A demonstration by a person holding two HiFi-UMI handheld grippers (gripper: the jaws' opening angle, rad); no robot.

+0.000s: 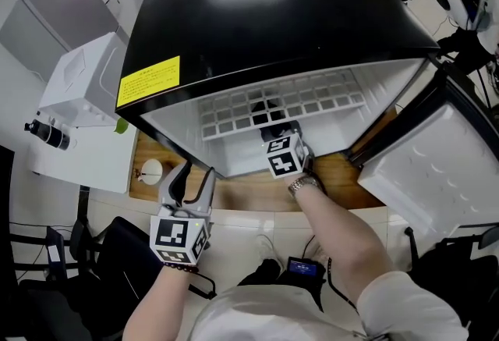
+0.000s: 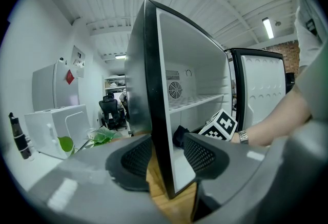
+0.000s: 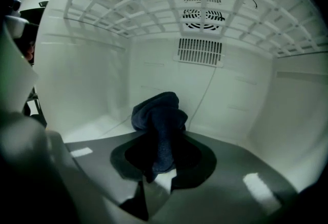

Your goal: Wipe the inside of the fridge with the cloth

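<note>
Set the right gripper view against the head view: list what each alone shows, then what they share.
Right gripper view only: the dark cloth pinched in the jaws, and vent grilles on the back wall. Head view only: the fridge's black top, its yellow label, the open door, the left gripper. Shared: the right gripper, white interior, grid shelf.

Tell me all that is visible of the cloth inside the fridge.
The cloth is dark blue, soft and terry-like, bunched into a crumpled wad. The right tool is shut on its lower part, and the rest stands up beyond the jaws. It is inside the fridge, under the white grid shelf. Whether it touches the fridge cannot be told.
</note>
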